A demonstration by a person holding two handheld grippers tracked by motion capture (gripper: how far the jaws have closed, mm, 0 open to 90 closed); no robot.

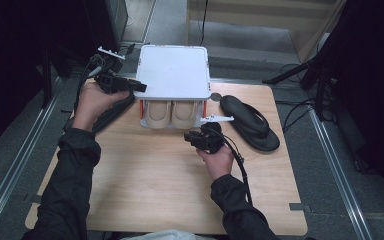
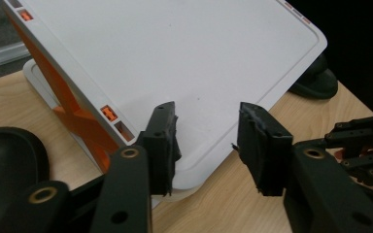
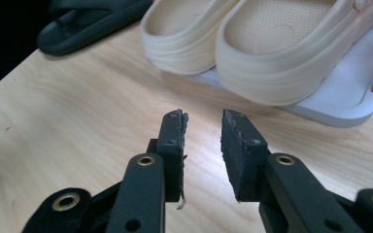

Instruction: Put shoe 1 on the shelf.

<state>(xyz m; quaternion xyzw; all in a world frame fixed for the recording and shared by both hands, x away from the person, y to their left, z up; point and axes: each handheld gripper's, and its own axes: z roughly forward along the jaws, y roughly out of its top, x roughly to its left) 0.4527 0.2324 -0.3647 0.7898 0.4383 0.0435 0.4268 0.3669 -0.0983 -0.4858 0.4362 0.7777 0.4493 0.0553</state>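
A white two-tier shoe rack (image 1: 175, 70) with orange side struts stands at the far middle of the wooden table (image 1: 150, 185), and everything else is placed against it. On its lower shelf sits a pair of cream clogs (image 1: 171, 114), side by side, their rounded ends sticking out past the rack's near edge toward the person. Just to the right of the rack a black flip-flop sandal (image 1: 250, 122) lies flat on the table, angled away from the rack's right corner. At the rack's left side another dark shoe (image 1: 111, 112) lies on the table, partly under the person's left hand (image 1: 92, 102). The left gripper (image 1: 139, 86) is held at the rack's left near corner; in the left gripper view its jaws stand spread, framing the corner edge of the white top shelf (image 2: 175, 63) without clamping it, and whether the tips touch the shelf cannot be told. The right gripper (image 1: 194, 137) hovers just in front of the rack, near the right clog; in the right gripper view its jaws are parted with nothing between them, pointing at the clogs (image 3: 252, 53) over bare tabletop and apart from them.
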